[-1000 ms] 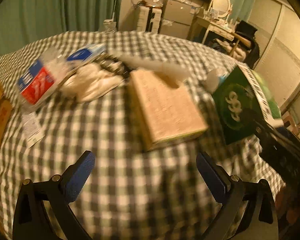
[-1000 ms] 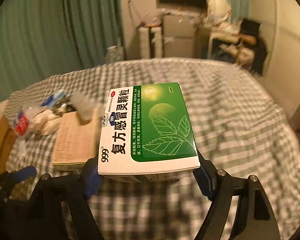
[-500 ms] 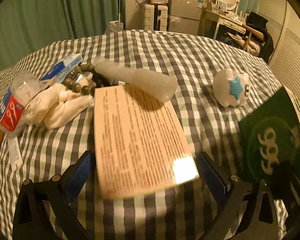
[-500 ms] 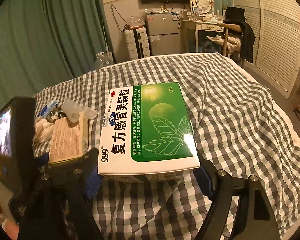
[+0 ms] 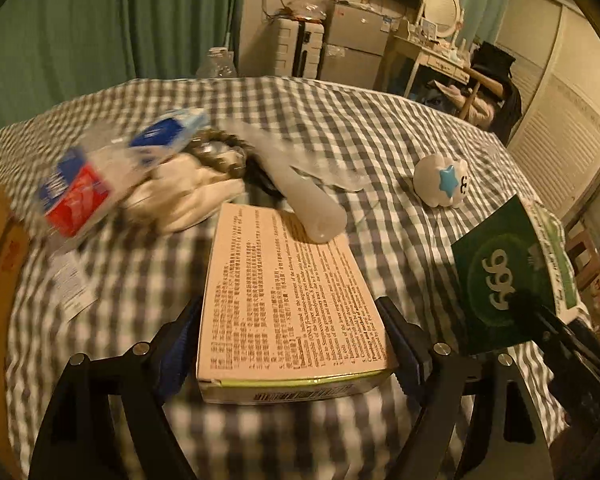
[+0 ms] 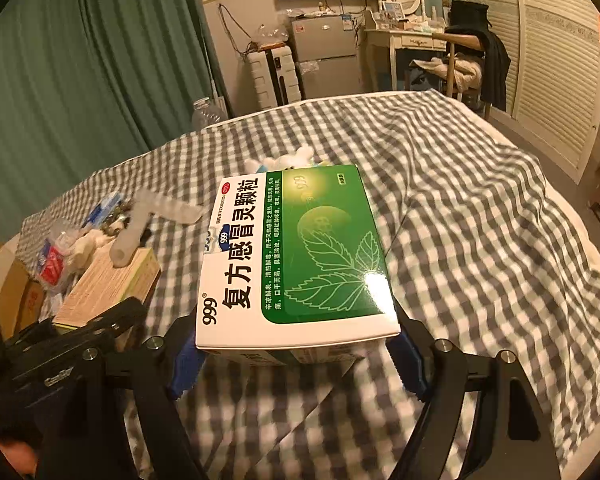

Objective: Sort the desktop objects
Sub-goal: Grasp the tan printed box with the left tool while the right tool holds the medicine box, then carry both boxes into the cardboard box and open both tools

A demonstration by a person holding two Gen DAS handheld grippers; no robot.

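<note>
The green medicine box (image 6: 296, 256) is being gripped between the pads of the right gripper (image 6: 296, 360) — lifted clear of the checkered cloth (image 6: 480, 220). The left gripper (image 5: 290, 344) is being closed around the tan box (image 5: 288, 296), whose far end is being overlapped by a frosted tube (image 5: 300, 196) — pad contact cannot be told.

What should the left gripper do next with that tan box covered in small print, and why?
Probably finish closing on the tan box before lifting. The left gripper's jaws are closing with the box between them, its near end flanked by the blue pads. A translucent tube rests on its far end, so lift gently.
</note>
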